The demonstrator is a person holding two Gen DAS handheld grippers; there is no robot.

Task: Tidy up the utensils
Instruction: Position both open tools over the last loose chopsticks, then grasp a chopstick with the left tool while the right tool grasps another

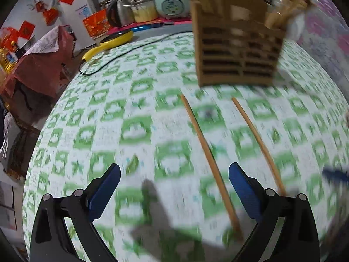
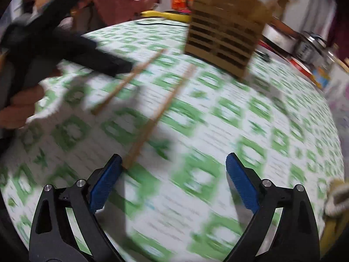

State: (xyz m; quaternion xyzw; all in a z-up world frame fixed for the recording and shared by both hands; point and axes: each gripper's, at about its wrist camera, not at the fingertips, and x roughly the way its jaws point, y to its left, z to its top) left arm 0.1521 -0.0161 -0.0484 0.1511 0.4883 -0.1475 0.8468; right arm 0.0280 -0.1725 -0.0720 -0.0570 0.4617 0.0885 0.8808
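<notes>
Two wooden chopsticks lay on the table (image 1: 91, 118), side by side but apart, both pointing toward a slatted wooden utensil holder (image 1: 237, 52) that stood farther back on the green-and-white patterned cloth. In the left wrist view the left chopstick (image 1: 207, 152) ran between the fingers of the left gripper (image 1: 174, 187), nearer the right-hand blue pad, while the right chopstick (image 1: 259, 146) passed outside that pad. The left gripper's fingers stood wide apart, gripping nothing.

The right wrist view showed the same pair from the other side: the nearer chopstick (image 2: 159, 113) ended just at the left-hand blue pad of the right gripper (image 2: 174, 183), whether touching it the blur hid. The farther chopstick (image 2: 128, 80) lay beside the dark body of the left gripper (image 2: 72, 52) and the hand (image 2: 19, 107) holding it, seen only here. The right gripper's fingers were likewise spread wide with nothing between them. The holder (image 2: 224, 41) appeared beyond the chopstick tips.

Only the left view showed a yellow pan (image 1: 109, 43), a black cord (image 1: 130, 50), a kettle (image 1: 120, 11) and a rice cooker (image 1: 172, 2) along the table's far edge.
</notes>
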